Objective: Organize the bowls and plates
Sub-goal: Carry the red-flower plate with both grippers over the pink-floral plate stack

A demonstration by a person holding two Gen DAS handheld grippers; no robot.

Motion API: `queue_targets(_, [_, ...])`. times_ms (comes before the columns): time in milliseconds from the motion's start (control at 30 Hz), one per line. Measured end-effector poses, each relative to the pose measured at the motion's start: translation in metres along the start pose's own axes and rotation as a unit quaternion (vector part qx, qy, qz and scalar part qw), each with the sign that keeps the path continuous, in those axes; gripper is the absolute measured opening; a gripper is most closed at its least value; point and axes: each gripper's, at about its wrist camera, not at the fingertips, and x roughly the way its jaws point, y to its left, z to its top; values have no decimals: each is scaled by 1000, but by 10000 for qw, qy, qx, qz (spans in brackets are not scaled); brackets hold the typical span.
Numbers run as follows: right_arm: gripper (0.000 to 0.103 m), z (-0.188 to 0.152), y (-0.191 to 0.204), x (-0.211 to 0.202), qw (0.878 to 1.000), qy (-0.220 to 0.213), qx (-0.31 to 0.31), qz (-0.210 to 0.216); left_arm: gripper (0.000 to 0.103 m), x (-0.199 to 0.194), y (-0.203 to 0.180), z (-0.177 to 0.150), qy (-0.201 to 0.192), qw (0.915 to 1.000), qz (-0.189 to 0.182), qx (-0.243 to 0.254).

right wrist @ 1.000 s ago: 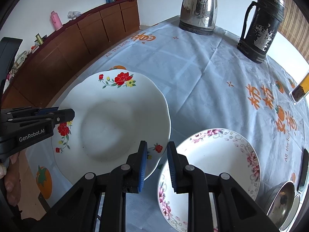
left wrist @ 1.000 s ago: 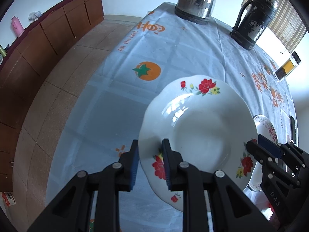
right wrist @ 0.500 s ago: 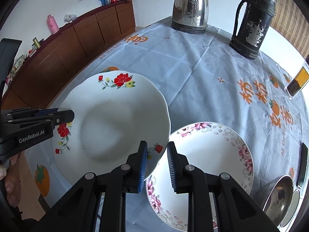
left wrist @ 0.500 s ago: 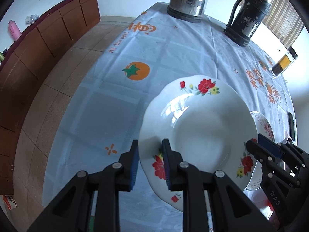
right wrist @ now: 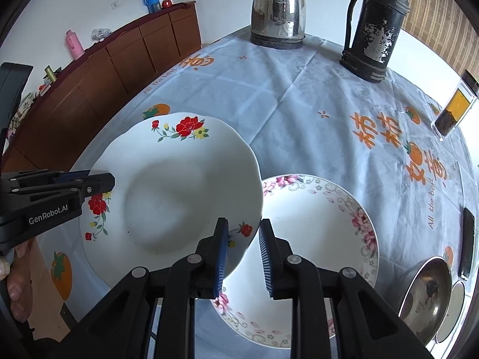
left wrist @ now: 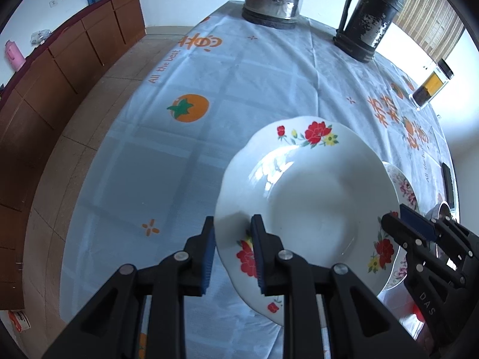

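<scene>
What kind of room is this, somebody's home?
Probably a home dining room. A table under a pale blue tablecloth with orange fruit prints carries a steel electric kettle and floral white plates, and a long brown wooden sideboard lines the wall.

- Left gripper: black plastic arms, blue ribbed pads, round silver screws; white "GenRobot.AI" print on its side.
- Right gripper: same black frame, blue pads, silver screws; letters "DAS" on its side.
</scene>
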Motion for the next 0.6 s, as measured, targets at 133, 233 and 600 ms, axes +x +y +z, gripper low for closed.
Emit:
queue_targets(133, [23, -4, -5, -3, 10000, -9, 46, -27, 21, -1, -8, -1, 0, 10000, -7, 62])
queue_targets(233, [23, -7, -10, -4, 10000, -5, 80, -54, 21, 0, -13, -2, 10, 10000, -19, 97])
queue_targets(600, [23, -19, -28, -13, 9995, -36, 272, -134, 21, -1, -37, -3, 29, 9994, -58, 334])
